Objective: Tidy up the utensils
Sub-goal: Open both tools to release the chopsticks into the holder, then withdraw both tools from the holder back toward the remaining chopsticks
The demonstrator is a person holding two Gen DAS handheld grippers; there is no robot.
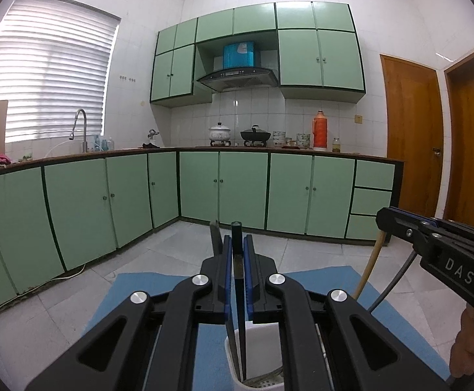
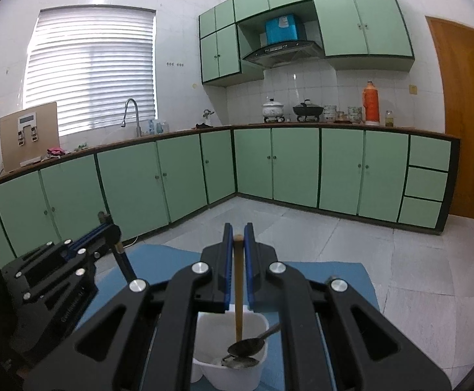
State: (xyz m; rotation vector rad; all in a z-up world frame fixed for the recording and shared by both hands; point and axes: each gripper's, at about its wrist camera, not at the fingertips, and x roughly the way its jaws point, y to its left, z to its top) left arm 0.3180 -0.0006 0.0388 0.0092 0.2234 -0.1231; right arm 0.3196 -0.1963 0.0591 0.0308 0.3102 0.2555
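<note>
The left gripper [image 1: 237,244] has its jaws pressed together on a dark chopstick [image 1: 236,228], which stands upright between the blue pads; its top sticks out just above the fingertips and its lower end reaches down into a white holder [image 1: 266,348] directly below the jaws. A second dark stick [image 1: 215,236] leans just left of the pads; whether it is gripped cannot be told. The holder's rim sits close under the tool, with a narrow strip of its white wall showing between the gripper's arms.

The right gripper [image 2: 237,238] is clamped on a light wooden chopstick [image 2: 238,280], held upright, its tip just above the fingertips and its lower end down inside the white holder [image 2: 259,319]. A metal spoon [image 2: 248,347] lies in the holder right at the foot of that stick, its handle slanting out to the right over the rim, with another spoon bowl [image 2: 240,362] beneath it.

From the left wrist view the right gripper [image 1: 382,221] sits off to the right and near; from the right wrist view the left gripper [image 2: 114,231] sits off to the left. The two are close but apart.

Under both tools lies a blue mat [image 1: 139,293], its far edge just beyond the fingertips. Past that edge is open tiled floor [image 2: 416,277], running to the green cabinets [image 1: 243,189] well ahead.
</note>
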